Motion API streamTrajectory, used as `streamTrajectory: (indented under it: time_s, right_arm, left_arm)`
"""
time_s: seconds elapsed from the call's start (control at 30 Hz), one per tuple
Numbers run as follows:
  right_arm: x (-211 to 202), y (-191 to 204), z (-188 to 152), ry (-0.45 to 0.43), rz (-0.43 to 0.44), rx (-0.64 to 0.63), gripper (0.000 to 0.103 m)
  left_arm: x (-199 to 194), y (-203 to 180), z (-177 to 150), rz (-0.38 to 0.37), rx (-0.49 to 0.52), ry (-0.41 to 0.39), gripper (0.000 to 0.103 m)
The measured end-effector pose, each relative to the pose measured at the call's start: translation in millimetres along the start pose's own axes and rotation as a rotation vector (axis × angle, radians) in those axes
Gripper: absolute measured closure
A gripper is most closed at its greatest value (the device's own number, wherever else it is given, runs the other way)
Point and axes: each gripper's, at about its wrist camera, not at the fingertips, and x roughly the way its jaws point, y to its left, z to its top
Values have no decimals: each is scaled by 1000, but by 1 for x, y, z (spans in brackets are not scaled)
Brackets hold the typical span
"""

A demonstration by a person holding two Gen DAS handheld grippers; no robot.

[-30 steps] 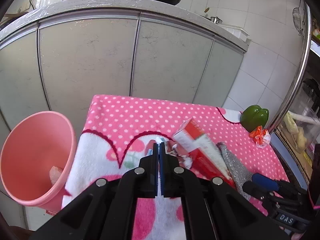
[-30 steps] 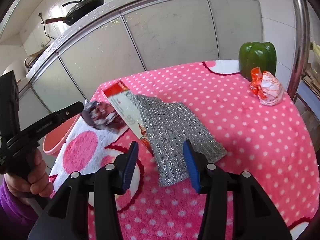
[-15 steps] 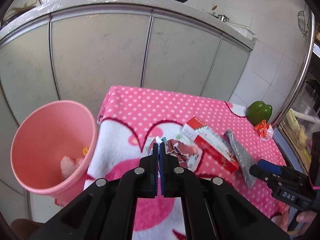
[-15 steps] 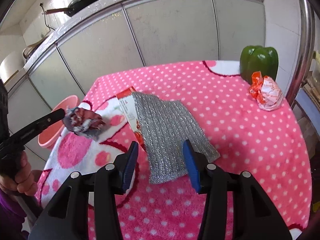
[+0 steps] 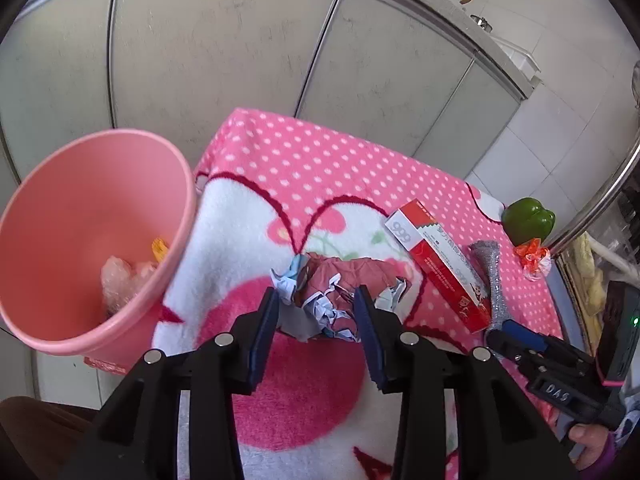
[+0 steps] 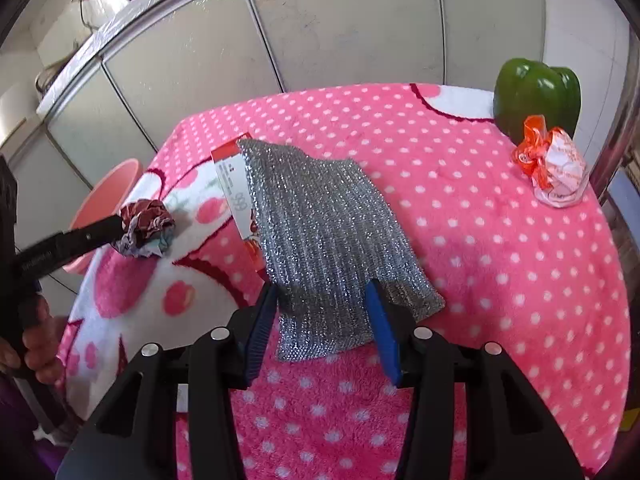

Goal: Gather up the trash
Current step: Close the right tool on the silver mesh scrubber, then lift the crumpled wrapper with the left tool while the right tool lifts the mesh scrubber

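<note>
One crumpled paper wad (image 5: 340, 292), maroon, white and pale blue, lies between the parted fingers of the left gripper (image 5: 316, 316) near the cloth's left edge, beside the pink bin (image 5: 92, 236). Surface: pink polka-dot fleece cloth (image 6: 500, 240) bearing a red box (image 5: 440, 264), a silver mesh pad (image 6: 328, 236), a green pepper (image 6: 536, 100) and an orange wrapper (image 6: 552, 164). Grey cabinet doors (image 5: 208, 52) stand behind. The left jaws, pressed together half a second ago, now gape. The right gripper (image 6: 320, 320) stands wide over the pad.
</note>
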Motion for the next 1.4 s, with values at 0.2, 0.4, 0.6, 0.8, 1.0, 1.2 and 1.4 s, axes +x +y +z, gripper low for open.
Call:
streamTrajectory:
  time_s: [0.2,0.4,0.6,0.8,1.0,1.2,1.4]
  right_arm:
    - [-1,-1,0,-4,-25,5,82]
    - [-2,-15,-3,-11,33,67,97]
    - [-9,-15,-10,-45,30,72,99]
    - [-20,-12,-11,-64,32,75,99]
    - [-43,-6,-9,-111,38,68,99]
    - [-69,2,-3,-169,46,55,99]
    - [-96,13,4,-233,49,27,103]
  left_arm:
    - [2,-2,2,20,16,-4,62]
    - [2,5,-2,35,9,3,55]
    - [0,7,-1,0,-11,-10,59]
    - [4,-3,-4,-40,22,2,82]
    - [-11,-5,-3,-45,27,-43,91]
    - [-34,-7,-3,-45,58,-103,92]
    - [-58,-9,-5,-48,86,-164,92]
